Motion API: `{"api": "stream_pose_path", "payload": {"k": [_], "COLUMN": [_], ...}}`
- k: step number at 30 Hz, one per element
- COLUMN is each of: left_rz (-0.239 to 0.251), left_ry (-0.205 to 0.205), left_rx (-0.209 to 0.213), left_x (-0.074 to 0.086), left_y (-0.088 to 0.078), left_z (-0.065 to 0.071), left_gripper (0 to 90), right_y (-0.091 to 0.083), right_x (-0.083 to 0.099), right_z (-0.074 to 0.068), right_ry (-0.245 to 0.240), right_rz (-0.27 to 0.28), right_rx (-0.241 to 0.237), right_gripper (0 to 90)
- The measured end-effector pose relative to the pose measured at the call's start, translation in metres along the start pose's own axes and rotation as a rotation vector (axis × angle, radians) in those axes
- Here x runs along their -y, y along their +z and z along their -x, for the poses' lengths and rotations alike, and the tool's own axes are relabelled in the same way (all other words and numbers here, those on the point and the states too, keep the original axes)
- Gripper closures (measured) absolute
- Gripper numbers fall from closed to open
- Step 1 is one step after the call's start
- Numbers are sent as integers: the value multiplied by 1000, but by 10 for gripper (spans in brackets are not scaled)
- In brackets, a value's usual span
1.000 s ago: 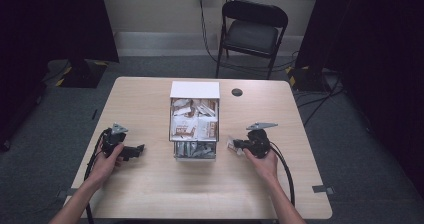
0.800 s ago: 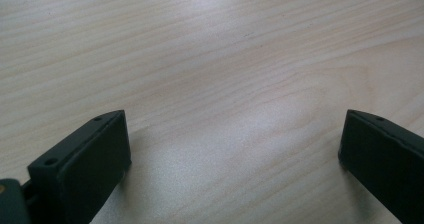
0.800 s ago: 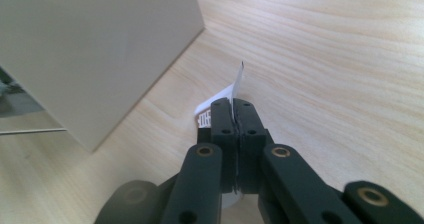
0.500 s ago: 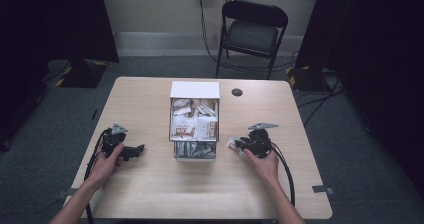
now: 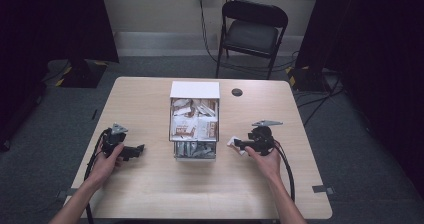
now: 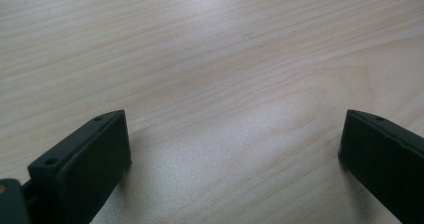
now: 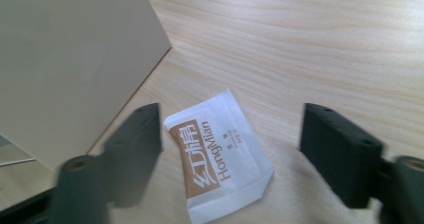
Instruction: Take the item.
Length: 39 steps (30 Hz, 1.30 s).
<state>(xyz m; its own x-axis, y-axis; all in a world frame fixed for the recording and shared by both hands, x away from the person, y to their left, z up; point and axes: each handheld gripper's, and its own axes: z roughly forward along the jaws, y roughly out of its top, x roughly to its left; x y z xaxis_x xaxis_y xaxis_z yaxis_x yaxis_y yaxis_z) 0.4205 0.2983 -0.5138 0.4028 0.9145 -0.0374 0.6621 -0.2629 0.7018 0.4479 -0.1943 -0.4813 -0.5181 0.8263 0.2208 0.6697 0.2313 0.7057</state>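
Observation:
A white sachet (image 7: 220, 154) with a brown band lies flat on the wooden table (image 5: 150, 184), just right of an open white box (image 5: 195, 90) full of similar sachets. My right gripper (image 7: 232, 119) straddles the sachet. Its jaws have just been opening and stand apart, the pads off the sachet. From above, the right gripper (image 5: 237, 144) points left toward the box, with the sachet (image 5: 232, 143) at its tips. My left gripper (image 5: 135, 150) rests left of the box, pointing right. In its own view the left gripper (image 6: 235, 118) is open over bare wood.
The box's pale side wall (image 7: 65, 59) stands close on the left of the right gripper view. A small black disc (image 5: 237, 92) lies on the table behind the box. A black folding chair (image 5: 252, 34) stands beyond the far edge. Cables trail from both grippers.
The right gripper's jaws have spread apart, leaving the sachet on the table between them. Both hands stay roughly where they were.

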Motion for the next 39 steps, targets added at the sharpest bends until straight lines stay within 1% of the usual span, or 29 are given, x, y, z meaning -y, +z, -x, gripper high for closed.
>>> {"api": "stream_pose_path", "payload": {"k": [2, 3, 5, 6, 9, 13, 15, 17, 19, 20, 25, 28, 30, 31, 32, 35, 39], "left_rz": [0, 0, 1, 0, 0, 0, 0, 0, 0, 0, 0, 0, 0, 0, 0, 0, 0], "left_ry": [1, 0, 0, 0, 1, 0, 1, 2, 1, 1, 1, 1, 1, 1, 1, 2, 0], "left_rx": [0, 0, 0, 0, 2, 1, 2, 2, 2, 1, 2, 2, 1, 2, 1, 2, 1], "left_x": [0, 0, 0, 0, 0, 0, 0, 0, 0, 0, 0, 0, 0, 0, 0, 0, 0], "left_y": [0, 0, 0, 0, 0, 0, 0, 0, 0, 0, 0, 0, 0, 0, 0, 0, 0], "left_z": [0, 0, 0, 0, 0, 0, 0, 0, 0, 0, 0, 0, 0, 0, 0, 0, 0], "left_gripper": [0, 0, 0, 0, 0, 0, 0, 0, 0, 0, 0, 0, 0, 0, 0, 0, 0], "right_y": [-4, -7, -13, -16, -24, -34, -40, -49, -57, -61, -81, -89, -94, -96, -98, -105, -111], "right_x": [-3, -5, -8, -9, -11, -13, -13, -14, -13, -13, -6, -1, 4, 7, 10, 19, 34], "right_z": [2, 2, 0, 0, 0, -1, -1, -1, -1, -1, -2, 0, 4, 7, 10, 19, 33], "right_ry": [21, 27, 11, 11, 28, 24, 23, 28, 46, 44, 42, 46, 73, 90, 94, 106, 138], "right_rz": [10, 19, 26, 30, 50, 36, 30, 28, 20, 15, 38, 41, 25, 27, 30, 27, 31], "right_rx": [-7, -2, 31, 37, 32, 54, 72, 80, 70, 70, 102, 133, 141, 143, 152, 193, 239], "right_gripper": [158, 143, 146, 146, 146, 148, 148, 151, 161, 154, 154, 162, 190, 184, 184, 180, 177]}}
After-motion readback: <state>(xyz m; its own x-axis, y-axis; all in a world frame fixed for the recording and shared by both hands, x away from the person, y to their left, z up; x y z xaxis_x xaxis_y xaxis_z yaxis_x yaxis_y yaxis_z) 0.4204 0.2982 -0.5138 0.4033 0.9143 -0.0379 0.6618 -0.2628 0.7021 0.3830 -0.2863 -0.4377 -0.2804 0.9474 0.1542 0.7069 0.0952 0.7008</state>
